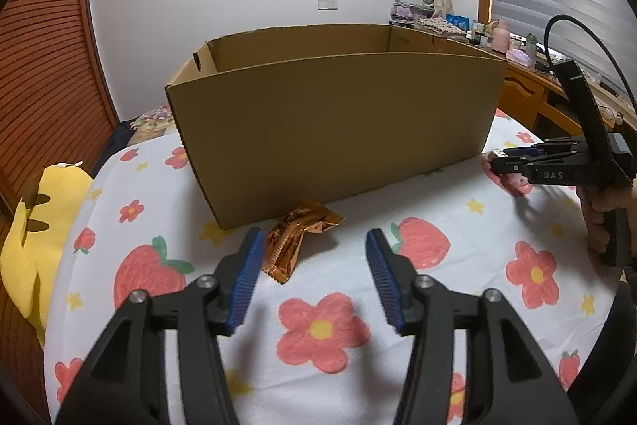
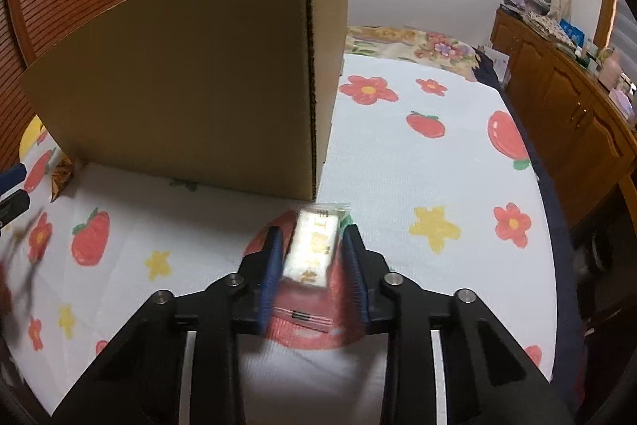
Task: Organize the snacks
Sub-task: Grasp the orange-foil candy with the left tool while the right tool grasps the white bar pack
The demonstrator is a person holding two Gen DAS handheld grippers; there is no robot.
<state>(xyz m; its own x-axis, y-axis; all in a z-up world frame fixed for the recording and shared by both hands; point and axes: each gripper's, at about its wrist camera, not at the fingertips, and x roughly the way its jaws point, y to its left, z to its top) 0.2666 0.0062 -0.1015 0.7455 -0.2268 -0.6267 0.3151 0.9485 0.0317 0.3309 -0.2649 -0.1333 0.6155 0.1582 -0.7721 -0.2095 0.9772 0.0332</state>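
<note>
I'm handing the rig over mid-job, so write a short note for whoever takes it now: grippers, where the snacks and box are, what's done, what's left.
Left gripper: open, empty, low over the bedspread, the orange snack packet just ahead by its left finger.
Right gripper: fingers either side of the white snack packet near the cardboard box corner; blurred, so grip unclear.
Orange packet lies against the box's front wall.
Done: cannot tell; the box's inside is hidden.
Left: both packets still need to go into the box.
</note>
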